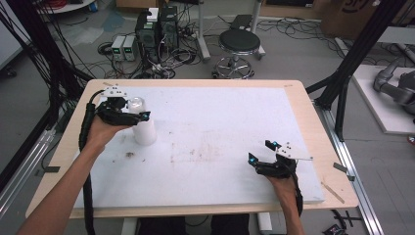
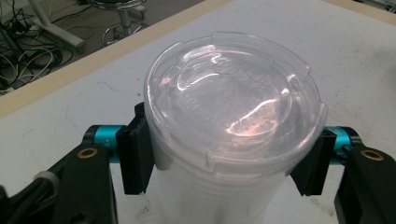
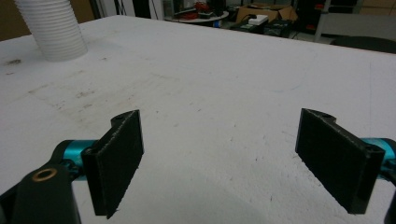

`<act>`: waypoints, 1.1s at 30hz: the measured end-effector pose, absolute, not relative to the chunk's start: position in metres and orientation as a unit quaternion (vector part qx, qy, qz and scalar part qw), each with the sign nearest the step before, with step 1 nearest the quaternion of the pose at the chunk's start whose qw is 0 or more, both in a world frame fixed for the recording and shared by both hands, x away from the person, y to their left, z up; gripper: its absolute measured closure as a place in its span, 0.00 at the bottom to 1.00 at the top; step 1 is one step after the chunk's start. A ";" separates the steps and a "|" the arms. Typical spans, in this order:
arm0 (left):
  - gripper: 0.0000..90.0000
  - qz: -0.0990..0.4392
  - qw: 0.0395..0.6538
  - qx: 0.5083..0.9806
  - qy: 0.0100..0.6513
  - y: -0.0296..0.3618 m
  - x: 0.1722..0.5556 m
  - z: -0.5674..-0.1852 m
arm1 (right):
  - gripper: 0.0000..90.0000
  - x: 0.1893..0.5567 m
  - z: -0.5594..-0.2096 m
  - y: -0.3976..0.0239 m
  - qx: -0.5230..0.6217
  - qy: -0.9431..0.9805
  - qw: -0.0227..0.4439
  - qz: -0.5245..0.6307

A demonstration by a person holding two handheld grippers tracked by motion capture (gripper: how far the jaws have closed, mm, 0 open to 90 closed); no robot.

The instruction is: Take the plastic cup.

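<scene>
A stack of white ribbed cups stands upright on the white board at the left, capped by a clear plastic lid. My left gripper reaches in from the left at the top of the stack. Just under the lid's rim, its two black pads press the cup wall on either side, so it is shut on the stack. My right gripper rests low over the board's right front part, open wide with nothing between its pads. The cup stack appears far off in the right gripper view.
The board lies on a wooden table and carries faint brown smudges near its middle. Behind the table are a round stool, computer boxes and loose cables on the floor. Black frame posts stand at the right.
</scene>
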State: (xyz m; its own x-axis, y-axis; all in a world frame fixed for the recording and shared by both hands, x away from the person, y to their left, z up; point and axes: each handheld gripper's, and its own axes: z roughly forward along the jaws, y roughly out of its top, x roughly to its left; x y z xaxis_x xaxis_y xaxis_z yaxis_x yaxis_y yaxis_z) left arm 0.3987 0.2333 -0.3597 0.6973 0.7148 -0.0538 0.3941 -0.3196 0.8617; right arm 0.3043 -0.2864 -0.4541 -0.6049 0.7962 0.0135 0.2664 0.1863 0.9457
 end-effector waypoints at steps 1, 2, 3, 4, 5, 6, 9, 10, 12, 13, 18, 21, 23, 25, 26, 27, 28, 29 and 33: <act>0.39 0.172 0.467 0.794 0.350 0.233 0.399 -0.360 | 0.17 0.304 -0.454 -0.286 0.366 0.727 0.253 0.523; 0.39 0.172 0.467 0.794 0.349 0.233 0.399 -0.360 | 0.17 0.304 -0.454 -0.286 0.367 0.727 0.252 0.522; 0.39 0.174 0.465 0.795 0.349 0.233 0.399 -0.359 | 0.17 0.304 -0.454 -0.286 0.366 0.727 0.253 0.523; 0.39 0.176 0.464 0.796 0.348 0.233 0.398 -0.359 | 0.17 0.304 -0.454 -0.286 0.365 0.727 0.254 0.523; 0.39 0.177 0.464 0.795 0.349 0.232 0.398 -0.359 | 0.17 0.303 -0.454 -0.286 0.367 0.727 0.253 0.522; 0.39 0.177 0.464 0.796 0.347 0.232 0.398 -0.359 | 0.17 0.303 -0.454 -0.286 0.367 0.727 0.254 0.522; 0.39 0.178 0.460 0.798 0.346 0.232 0.397 -0.357 | 0.17 0.304 -0.454 -0.286 0.366 0.727 0.254 0.522; 0.39 0.178 0.459 0.798 0.346 0.231 0.397 -0.357 | 0.17 0.304 -0.454 -0.286 0.365 0.728 0.255 0.522; 0.39 0.178 0.459 0.798 0.346 0.231 0.397 -0.354 | 0.17 0.304 -0.454 -0.286 0.366 0.728 0.254 0.521; 0.39 0.179 0.460 0.798 0.346 0.231 0.397 -0.352 | 0.17 0.304 -0.454 -0.286 0.365 0.727 0.255 0.522; 0.39 0.180 0.462 0.797 0.344 0.230 0.396 -0.345 | 0.17 0.304 -0.454 -0.286 0.366 0.727 0.254 0.522; 0.39 0.182 0.464 0.797 0.342 0.231 0.395 -0.335 | 0.17 0.304 -0.454 -0.285 0.365 0.728 0.255 0.522; 0.39 0.183 0.468 0.795 0.341 0.232 0.394 -0.325 | 0.17 0.304 -0.454 -0.285 0.366 0.728 0.255 0.521; 0.39 0.188 0.468 0.795 0.337 0.233 0.392 -0.313 | 0.17 0.304 -0.454 -0.285 0.365 0.728 0.255 0.521; 0.39 0.189 0.470 0.794 0.335 0.233 0.392 -0.306 | 0.17 0.304 -0.454 -0.285 0.366 0.728 0.255 0.521; 0.40 0.190 0.471 0.794 0.335 0.234 0.391 -0.299 | 0.17 0.304 -0.454 -0.285 0.366 0.728 0.255 0.521; 0.40 0.193 0.473 0.792 0.334 0.235 0.390 -0.290 | 0.17 0.303 -0.454 -0.285 0.368 0.728 0.254 0.520; 0.40 0.194 0.475 0.791 0.332 0.235 0.389 -0.282 | 0.17 0.303 -0.454 -0.285 0.368 0.728 0.254 0.520; 0.40 0.207 0.484 0.788 0.318 0.237 0.383 -0.246 | 0.17 0.303 -0.454 -0.285 0.367 0.728 0.254 0.521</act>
